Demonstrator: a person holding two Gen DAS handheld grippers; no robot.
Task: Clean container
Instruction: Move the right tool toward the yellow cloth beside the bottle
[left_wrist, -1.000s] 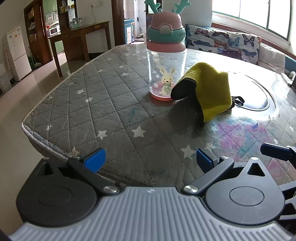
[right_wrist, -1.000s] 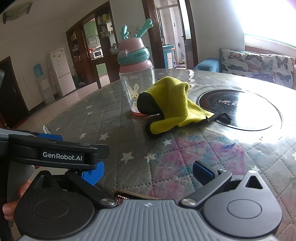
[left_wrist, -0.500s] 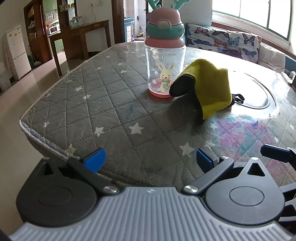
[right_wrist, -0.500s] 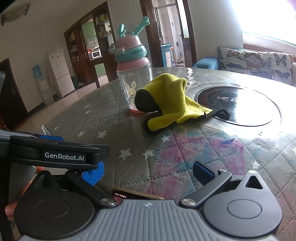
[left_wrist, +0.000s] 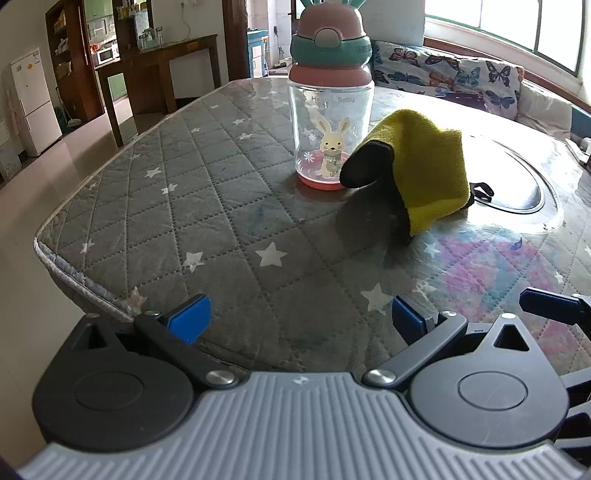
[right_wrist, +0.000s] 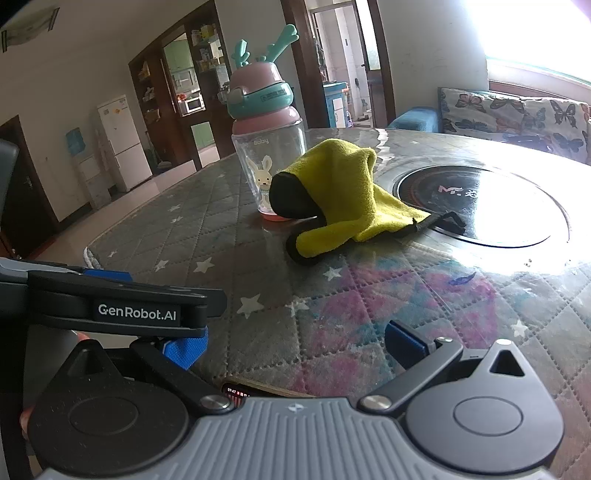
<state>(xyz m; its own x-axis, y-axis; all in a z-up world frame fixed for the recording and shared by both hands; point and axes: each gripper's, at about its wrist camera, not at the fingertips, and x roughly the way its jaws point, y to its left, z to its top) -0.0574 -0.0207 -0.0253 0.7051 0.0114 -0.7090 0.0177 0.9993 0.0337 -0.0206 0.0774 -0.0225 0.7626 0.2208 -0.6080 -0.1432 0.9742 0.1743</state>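
bottle (left_wrist: 330, 144): clear, upright on the quilted table (left_wrist: 207, 206), lid on, nothing visible inside
cloth (left_wrist: 424, 173): yellow, touching the bottle at its 3 o'clock
left gripper (left_wrist: 301, 319): spread wide, holding nothing
right gripper (right_wrist: 295, 341): spread wide, holding nothing

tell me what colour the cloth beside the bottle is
Yellow with a black underside, the cloth shows best in the right wrist view.

Bottle (left_wrist: 330, 122) antlers cut off (top edge) — cloth (left_wrist: 424, 173) hides its side.
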